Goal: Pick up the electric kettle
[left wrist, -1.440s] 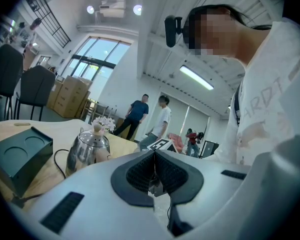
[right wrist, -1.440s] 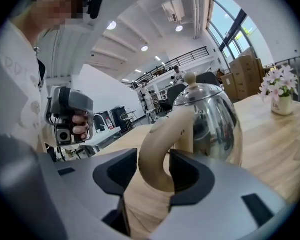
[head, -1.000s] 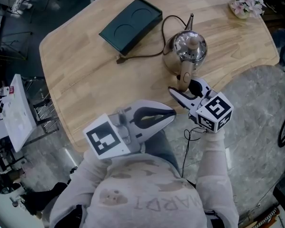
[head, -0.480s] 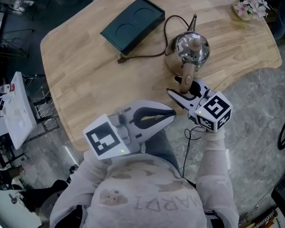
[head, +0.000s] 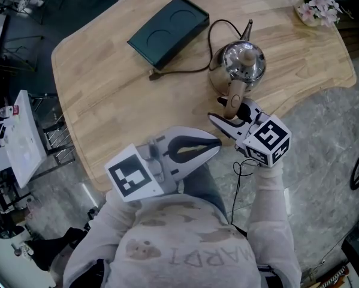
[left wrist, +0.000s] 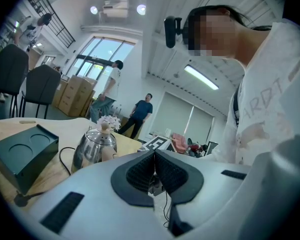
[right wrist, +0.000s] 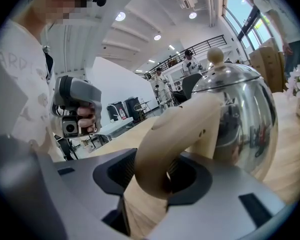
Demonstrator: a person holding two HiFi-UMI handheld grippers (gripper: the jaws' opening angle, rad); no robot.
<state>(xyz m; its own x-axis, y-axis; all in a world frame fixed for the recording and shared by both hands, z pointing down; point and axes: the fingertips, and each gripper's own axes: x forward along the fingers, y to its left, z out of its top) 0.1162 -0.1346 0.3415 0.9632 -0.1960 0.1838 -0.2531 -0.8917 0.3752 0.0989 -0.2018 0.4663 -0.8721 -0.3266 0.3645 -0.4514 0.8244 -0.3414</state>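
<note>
Right gripper point(head: 227, 113) edged forward, clamping curved beige handle point(head: 231, 99) of electric kettle point(head: 244, 65); left gripper point(head: 212, 144) closed.

Bright ceiling lights point(right wrist: 120, 16) gleam on the kettle point(right wrist: 240, 109); fisheye edges darken.

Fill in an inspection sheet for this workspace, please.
Surface: wooden table.
Job's things: steel kettle, upright on the table.
Clutter: dark box; flowers at the far corner.
Grippers: left gripper shut, empty, off the table; right gripper shut on the handle.
Cables: black cord loops from kettle toward box.
Surroundings: stone floor; white rack at left; people standing beyond.
</note>
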